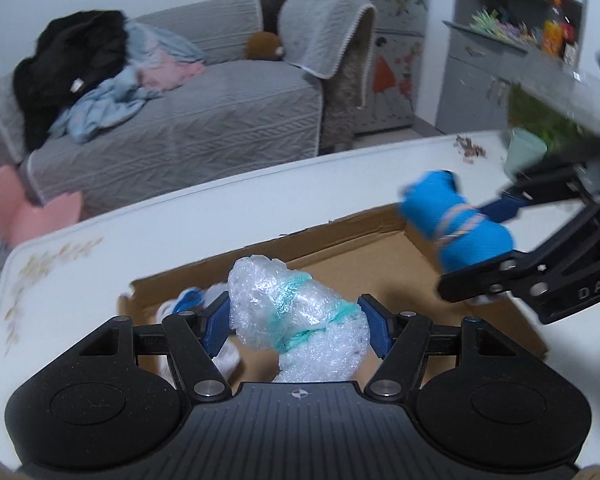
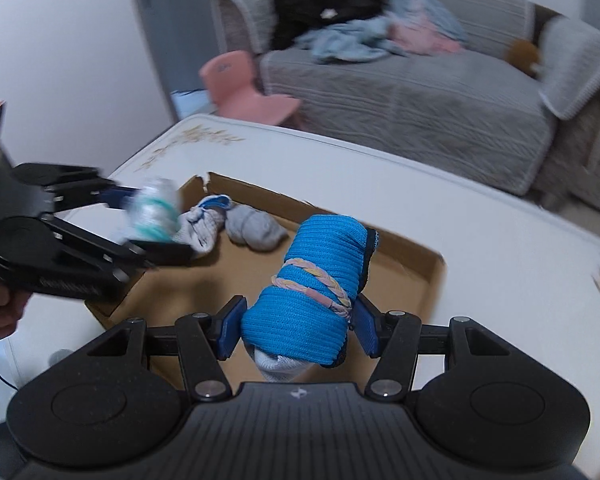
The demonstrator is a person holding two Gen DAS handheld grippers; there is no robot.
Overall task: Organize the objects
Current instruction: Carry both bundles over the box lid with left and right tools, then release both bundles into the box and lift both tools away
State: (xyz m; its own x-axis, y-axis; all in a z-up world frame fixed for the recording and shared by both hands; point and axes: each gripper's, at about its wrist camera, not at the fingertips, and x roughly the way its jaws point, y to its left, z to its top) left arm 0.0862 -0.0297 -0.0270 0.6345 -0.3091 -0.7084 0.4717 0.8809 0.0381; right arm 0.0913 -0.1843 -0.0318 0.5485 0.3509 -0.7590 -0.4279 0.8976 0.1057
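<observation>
My left gripper (image 1: 296, 326) is shut on a bubble-wrap bundle (image 1: 296, 316) tied with a teal band, held above the near left part of a shallow cardboard box (image 1: 404, 252). My right gripper (image 2: 296, 330) is shut on a rolled blue cloth (image 2: 316, 284) bound with a braided pastel band, held over the box (image 2: 424, 280). Each gripper shows in the other's view: the right gripper (image 1: 472, 240) with the blue roll (image 1: 456, 220), the left gripper (image 2: 156, 220) with the bubble-wrap bundle (image 2: 154, 212). A white sock bundle (image 2: 204, 224) and a grey sock bundle (image 2: 254, 226) lie in the box's far left corner.
The box sits on a white table (image 1: 80, 272) with a floral print at one corner. A pale green cup (image 1: 524, 152) and brown crumbs (image 1: 470, 148) are at the table's far right. Beyond are a grey sofa (image 1: 204, 120) with clothes, a pink chair (image 2: 240, 84) and a shelf unit (image 1: 512, 40).
</observation>
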